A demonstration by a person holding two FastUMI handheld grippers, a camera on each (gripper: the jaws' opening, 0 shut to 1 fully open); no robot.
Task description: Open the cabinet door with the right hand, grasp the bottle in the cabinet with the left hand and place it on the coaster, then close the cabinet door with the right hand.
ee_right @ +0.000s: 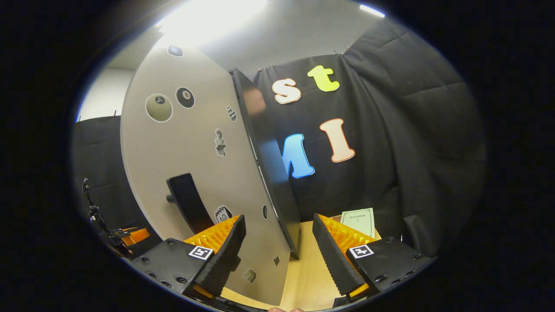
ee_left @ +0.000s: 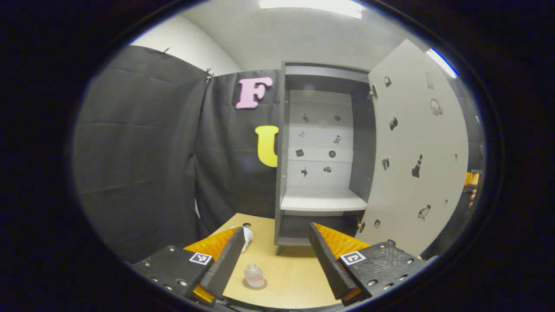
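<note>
The bottle [ee_left: 254, 276] stands on its coaster [ee_left: 256, 284]; the door [ee_right: 190, 173] hangs open, its edge between the right gripper [ee_right: 277, 251]'s parted, empty jaws.

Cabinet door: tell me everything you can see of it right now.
The cabinet door is a flat light-grey panel, swung wide open on hinges at the cabinet's right side. Small picture stickers dot both faces. Its outer face carries a dark, upright bar handle. The right tool is open, straddling the door's free edge without pressing on it.
</note>
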